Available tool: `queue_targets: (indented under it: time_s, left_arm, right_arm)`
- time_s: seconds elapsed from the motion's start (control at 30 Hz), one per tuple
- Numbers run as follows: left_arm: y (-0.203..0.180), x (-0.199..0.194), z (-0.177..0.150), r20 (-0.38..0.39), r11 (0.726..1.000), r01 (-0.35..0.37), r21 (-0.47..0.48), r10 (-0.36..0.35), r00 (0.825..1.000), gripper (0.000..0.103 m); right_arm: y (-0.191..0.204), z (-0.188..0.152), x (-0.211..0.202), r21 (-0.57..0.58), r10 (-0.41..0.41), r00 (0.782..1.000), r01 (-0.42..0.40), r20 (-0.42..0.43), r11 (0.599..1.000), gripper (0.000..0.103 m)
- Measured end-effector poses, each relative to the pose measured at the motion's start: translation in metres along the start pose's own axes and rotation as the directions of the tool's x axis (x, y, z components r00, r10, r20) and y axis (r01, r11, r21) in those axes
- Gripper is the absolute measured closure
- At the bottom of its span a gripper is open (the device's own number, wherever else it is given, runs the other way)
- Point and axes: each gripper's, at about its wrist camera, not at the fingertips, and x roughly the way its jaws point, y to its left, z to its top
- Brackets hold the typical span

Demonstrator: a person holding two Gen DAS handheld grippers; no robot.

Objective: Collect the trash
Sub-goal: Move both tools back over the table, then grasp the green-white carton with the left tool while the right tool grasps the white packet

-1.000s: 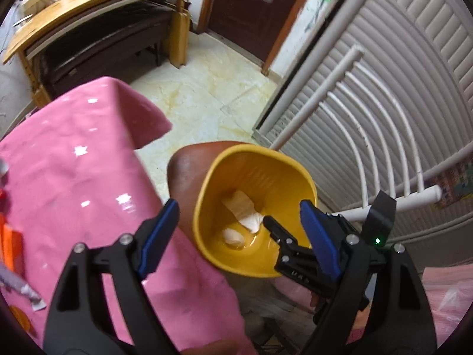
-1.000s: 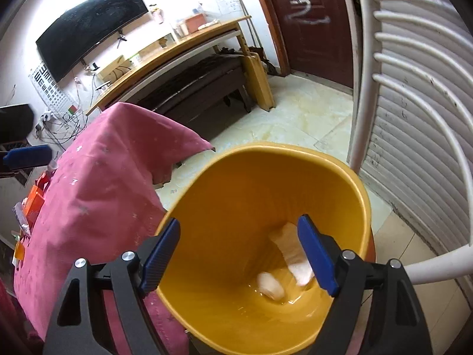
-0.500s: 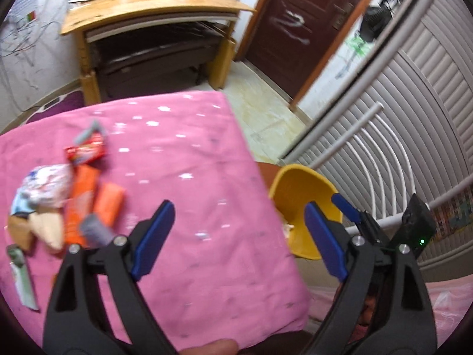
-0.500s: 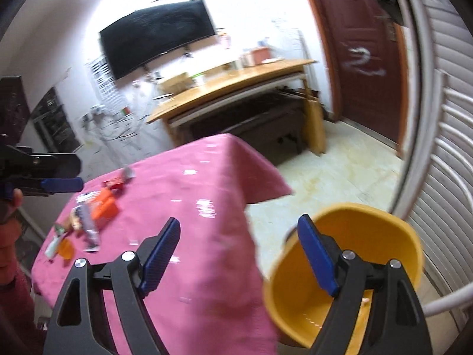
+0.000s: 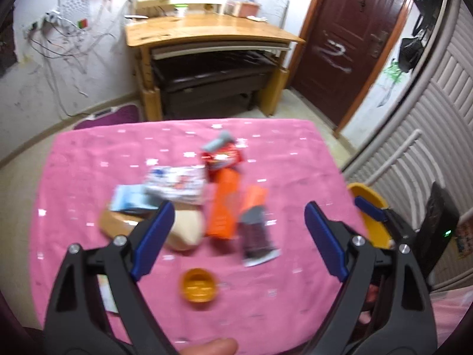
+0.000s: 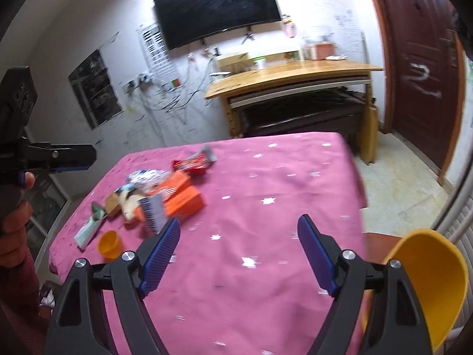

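With both your left hand-held gripper (image 5: 236,233) and right hand-held gripper (image 6: 239,251) released and empty, the trash pile (image 5: 204,201) at twelve o'clock on the surface (image 5: 295,162) could scatter if you sweep in fast.

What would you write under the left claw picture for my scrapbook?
Open left claw above a pile of wrappers and an orange cup on a pink starry tablecloth.

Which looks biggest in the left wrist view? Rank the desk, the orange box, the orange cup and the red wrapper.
1. desk, though it is farthest
2. orange box
3. red wrapper and orange cup: too alike and blurred to rank
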Motion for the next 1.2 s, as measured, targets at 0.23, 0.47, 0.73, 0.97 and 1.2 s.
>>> queue_targets:
  time_s: [0.23,0.47,0.73,0.97,1.2]
  left_arm:
    - [0.067,0.004,-0.021,-0.03,0.99,-0.137,-0.02,0.136,0.99,0.018]
    - [0.111,0.023,-0.054,-0.104,0.981,-0.194,-0.03,0.189,0.976,0.018]
    - [0.133,0.04,-0.078,-0.149,0.979,-0.205,-0.019,0.2,0.968,0.023]
    - [0.128,0.038,-0.08,-0.126,0.984,-0.179,0.01,0.179,0.976,0.06]
    - [0.126,0.035,-0.08,-0.125,0.987,-0.159,-0.004,0.157,0.98,0.062]
  right_arm:
    - [0.051,0.0,0.03,-0.078,0.071,0.994,-0.077,-0.078,0.994,0.025]
    - [0.082,0.004,0.065,-0.096,0.098,0.984,-0.112,-0.148,0.989,0.025]
    - [0.105,0.002,0.09,-0.122,0.026,0.98,-0.05,-0.198,0.991,0.025]
    - [0.106,-0.005,0.096,-0.144,-0.023,0.975,-0.01,-0.223,0.989,0.072]
    - [0.105,-0.005,0.082,-0.125,0.008,0.988,-0.028,-0.156,0.992,0.075]
